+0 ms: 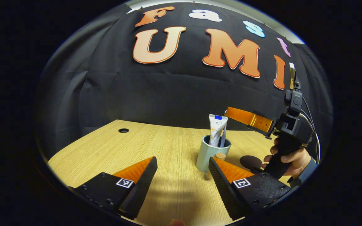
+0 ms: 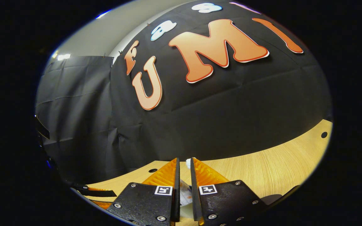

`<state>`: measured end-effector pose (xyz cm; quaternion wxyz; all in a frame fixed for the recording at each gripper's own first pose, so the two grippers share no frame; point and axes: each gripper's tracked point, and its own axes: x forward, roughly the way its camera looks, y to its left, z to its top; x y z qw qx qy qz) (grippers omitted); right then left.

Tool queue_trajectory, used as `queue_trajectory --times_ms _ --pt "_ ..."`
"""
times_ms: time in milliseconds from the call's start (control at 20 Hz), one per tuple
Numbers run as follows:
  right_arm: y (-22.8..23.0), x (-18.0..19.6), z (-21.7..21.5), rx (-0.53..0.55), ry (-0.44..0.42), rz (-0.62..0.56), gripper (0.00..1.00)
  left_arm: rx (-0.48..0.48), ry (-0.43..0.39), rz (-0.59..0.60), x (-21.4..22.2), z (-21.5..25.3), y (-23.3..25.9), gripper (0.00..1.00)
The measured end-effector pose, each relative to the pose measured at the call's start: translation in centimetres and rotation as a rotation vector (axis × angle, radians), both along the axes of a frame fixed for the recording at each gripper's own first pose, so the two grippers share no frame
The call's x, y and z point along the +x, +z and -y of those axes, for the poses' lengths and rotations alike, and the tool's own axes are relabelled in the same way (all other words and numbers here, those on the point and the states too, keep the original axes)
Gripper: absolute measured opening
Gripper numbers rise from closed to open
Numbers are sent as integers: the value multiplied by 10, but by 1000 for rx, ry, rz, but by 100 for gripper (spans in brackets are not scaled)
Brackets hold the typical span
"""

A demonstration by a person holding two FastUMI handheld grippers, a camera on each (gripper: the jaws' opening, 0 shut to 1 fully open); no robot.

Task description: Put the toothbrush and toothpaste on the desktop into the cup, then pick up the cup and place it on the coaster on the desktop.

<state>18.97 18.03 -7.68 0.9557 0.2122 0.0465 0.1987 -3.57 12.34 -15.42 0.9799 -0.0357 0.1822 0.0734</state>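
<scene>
A pale green cup (image 1: 207, 155) stands upright on the wooden desk (image 1: 112, 150) in the left gripper view. A white toothpaste tube (image 1: 217, 128) stands in it, and a thin toothbrush handle (image 1: 223, 138) rises beside the tube. The right gripper (image 1: 228, 110) reaches in from the right just above the cup. In the right gripper view its fingers are nearly together, with the white toothbrush head (image 2: 187, 163) poking out between the tips of the right gripper (image 2: 184, 159). My left gripper (image 1: 182, 160) stands open, low over the desk, left of the cup. A dark round coaster (image 1: 250, 161) lies right of the cup.
A hand (image 1: 289, 160) holds the right gripper's handle at the right edge. The desk has a cable hole (image 1: 123, 130) at the back left. The black booth wall closes the desk's far side. Bare desk stretches left of and in front of the cup.
</scene>
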Motion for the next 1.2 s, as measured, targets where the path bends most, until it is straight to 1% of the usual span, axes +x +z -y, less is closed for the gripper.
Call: queue_trajectory --times_ms 150,250,300,350,450,500,550,600,650,700,750,850,1000,1100,1200 --pt "12 -8 12 -18 -10 22 21 25 -5 22 2 6 12 98" --pt "19 -15 22 -46 -19 29 27 47 -17 32 4 13 20 98" --pt "23 -18 27 -57 -23 32 32 61 -21 34 7 15 25 98" --pt "26 -22 32 -64 -27 34 34 72 -25 40 9 18 29 98" --pt "36 -32 42 -78 -37 44 42 78 -41 42 17 26 36 98" --pt "40 -36 47 -91 -43 53 50 74 -55 41 22 31 39 98" --pt "44 -40 54 -113 -54 53 53 68 -66 39 26 34 42 98" --pt "47 -47 59 -137 -60 55 67 55 -81 32 32 39 45 98" --pt "52 -53 64 -159 -64 59 64 35 -94 20 36 44 47 98" --pt "58 -60 68 -179 -66 71 72 21 -106 13 38 49 50 98" --pt "65 -68 72 -194 -68 87 75 15 -113 4 41 52 53 98" --pt "78 -80 82 -222 -76 114 83 5 -134 -20 50 61 57 98" --pt "94 -100 95 -260 -95 141 91 -53 -174 -94 59 77 57 98" --pt "100 -114 105 -270 -102 150 94 -74 -188 -156 66 83 54 98" --pt "104 -126 118 -285 -114 162 95 -74 -197 -224 72 88 48 98"
